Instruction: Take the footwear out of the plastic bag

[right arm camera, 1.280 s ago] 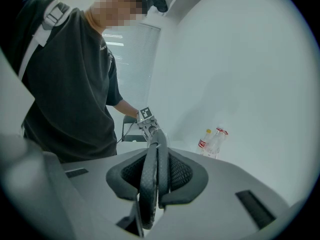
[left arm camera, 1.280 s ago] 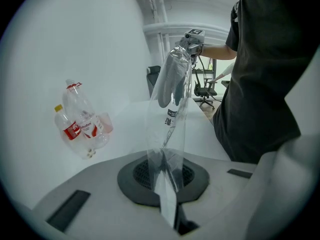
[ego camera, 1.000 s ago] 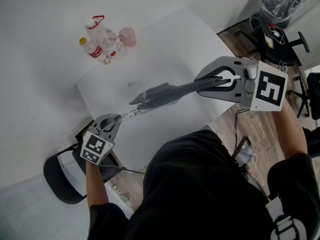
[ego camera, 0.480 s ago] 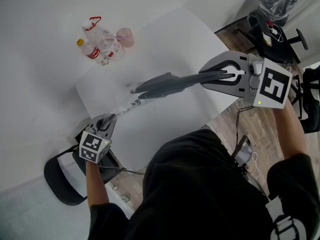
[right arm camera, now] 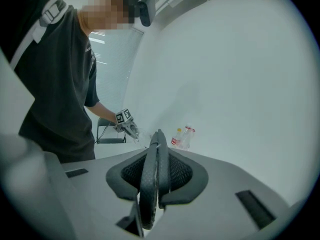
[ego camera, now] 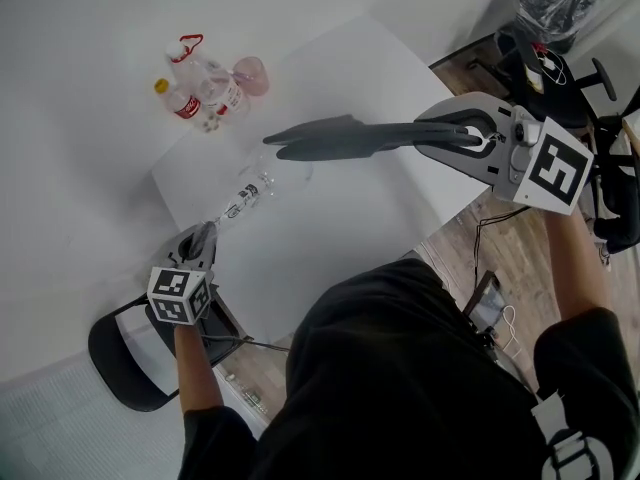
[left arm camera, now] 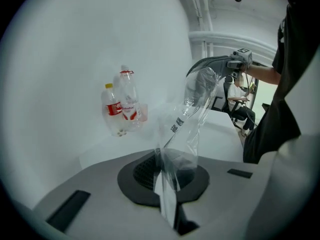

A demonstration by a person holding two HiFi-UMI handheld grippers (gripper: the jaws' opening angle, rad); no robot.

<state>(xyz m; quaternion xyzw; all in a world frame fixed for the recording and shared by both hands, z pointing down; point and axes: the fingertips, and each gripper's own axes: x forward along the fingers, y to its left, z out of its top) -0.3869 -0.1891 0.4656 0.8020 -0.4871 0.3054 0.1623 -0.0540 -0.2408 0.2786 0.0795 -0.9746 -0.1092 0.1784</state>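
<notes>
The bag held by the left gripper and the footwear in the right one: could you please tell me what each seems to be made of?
Bag: thin clear plastic film, glossy; it is see-through, creased, and catches bright glints.
Footwear: dark grey and matte, probably foam or rubber; it looks thin, flat and without shine, but the exact material stays open.

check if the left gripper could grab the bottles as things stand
Probably not yet: the left gripper is shut on the plastic bag, though nothing blocks the way to the bottles.

Left claw (ego camera: 204,236), right claw (ego camera: 424,139), both clenched.
</notes>
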